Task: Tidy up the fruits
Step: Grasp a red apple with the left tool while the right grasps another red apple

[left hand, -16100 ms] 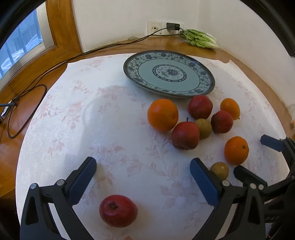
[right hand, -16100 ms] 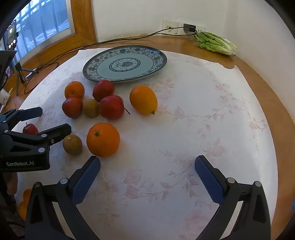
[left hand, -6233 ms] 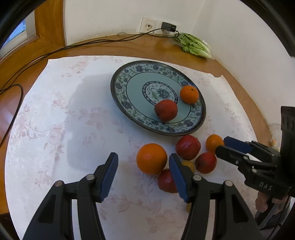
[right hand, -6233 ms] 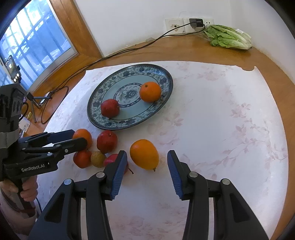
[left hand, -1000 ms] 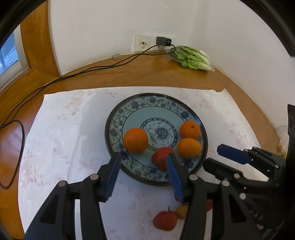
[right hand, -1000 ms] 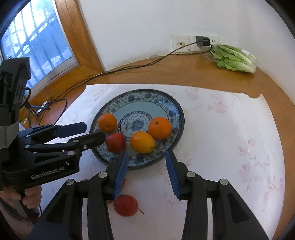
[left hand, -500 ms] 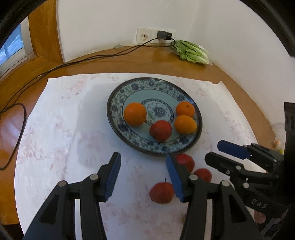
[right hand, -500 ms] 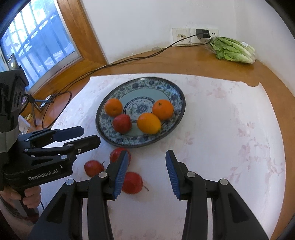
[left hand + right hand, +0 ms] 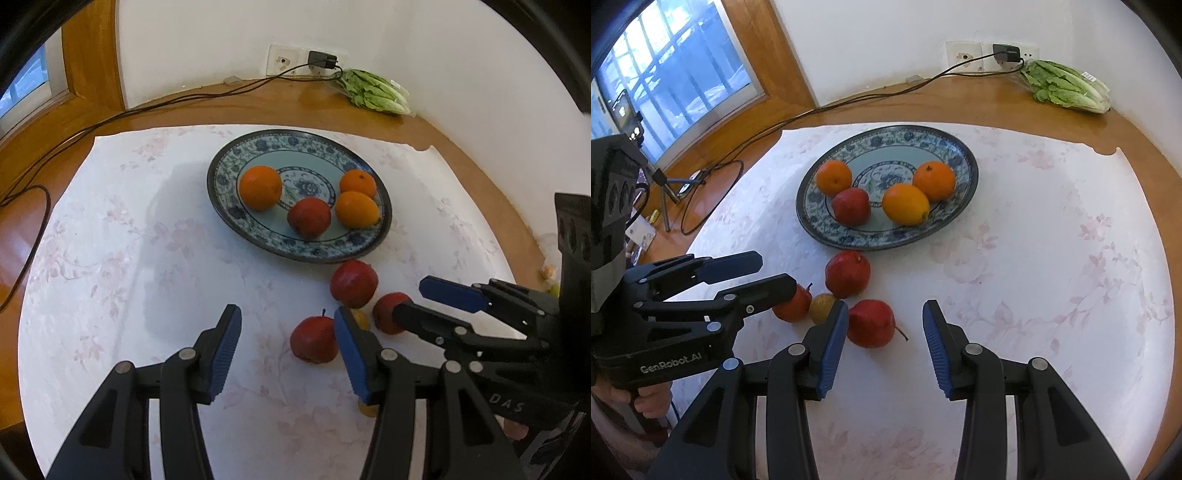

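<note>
A blue patterned plate (image 9: 295,254) (image 9: 886,242) holds three oranges (image 9: 260,187) (image 9: 905,204) and one red apple (image 9: 308,217) (image 9: 850,206). Three red apples lie on the cloth in front of it, one with a stem (image 9: 313,339) (image 9: 871,323). Among them sits a small yellowish fruit (image 9: 820,307). My left gripper (image 9: 286,325) (image 9: 775,271) hangs open and empty above the stemmed apple, which shows by its right finger. My right gripper (image 9: 884,317) (image 9: 412,297) is open and empty too, and the same apple shows beside its left finger.
A white flowered cloth (image 9: 1052,258) covers the round wooden table. Bagged lettuce (image 9: 373,90) lies at the back by the wall socket (image 9: 964,55). A black cable (image 9: 166,101) runs left along the wood. A small tripod (image 9: 665,192) stands at the left by the window.
Both grippers have drawn back from the plate toward the near side of the table. The plate now sits farther off and the loose apples have come into view under the fingers.
</note>
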Motion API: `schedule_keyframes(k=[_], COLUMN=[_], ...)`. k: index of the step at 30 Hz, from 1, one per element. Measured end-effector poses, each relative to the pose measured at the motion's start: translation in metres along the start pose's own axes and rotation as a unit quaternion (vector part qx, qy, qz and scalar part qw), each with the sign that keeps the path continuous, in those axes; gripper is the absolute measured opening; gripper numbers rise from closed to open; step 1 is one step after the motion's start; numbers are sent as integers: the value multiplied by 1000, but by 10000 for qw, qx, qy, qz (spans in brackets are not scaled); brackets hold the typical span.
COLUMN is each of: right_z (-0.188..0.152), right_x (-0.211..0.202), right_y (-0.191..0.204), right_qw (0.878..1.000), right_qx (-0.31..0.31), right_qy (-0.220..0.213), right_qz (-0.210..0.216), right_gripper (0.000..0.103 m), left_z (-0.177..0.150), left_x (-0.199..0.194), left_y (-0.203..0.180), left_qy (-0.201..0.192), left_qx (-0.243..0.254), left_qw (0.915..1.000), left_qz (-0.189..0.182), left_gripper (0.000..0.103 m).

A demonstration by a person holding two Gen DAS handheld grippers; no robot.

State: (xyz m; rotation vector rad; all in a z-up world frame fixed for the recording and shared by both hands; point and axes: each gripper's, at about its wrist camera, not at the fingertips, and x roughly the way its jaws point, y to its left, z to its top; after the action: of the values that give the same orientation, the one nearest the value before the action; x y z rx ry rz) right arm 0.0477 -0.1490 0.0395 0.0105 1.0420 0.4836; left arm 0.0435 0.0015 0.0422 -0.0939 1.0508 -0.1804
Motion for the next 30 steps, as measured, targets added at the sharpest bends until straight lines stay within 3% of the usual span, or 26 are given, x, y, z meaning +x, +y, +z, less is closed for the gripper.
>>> schedule_keyframes(k=[23, 30], right_z=[-7, -7], right_x=[7, 6], right_y=[0, 1], right_qw=[9998, 9997], right_qx=[125, 117], right_qy=[12, -26], right_qz=[169, 202], right_gripper=[43, 37], left_z=[-10, -12], left_x=[8, 12], left_y=[-2, -5], left_qy=[63, 71], left_qx=[7, 81], left_qw=[9998, 9994], left_qz=[-208, -327], left_gripper=[55, 45])
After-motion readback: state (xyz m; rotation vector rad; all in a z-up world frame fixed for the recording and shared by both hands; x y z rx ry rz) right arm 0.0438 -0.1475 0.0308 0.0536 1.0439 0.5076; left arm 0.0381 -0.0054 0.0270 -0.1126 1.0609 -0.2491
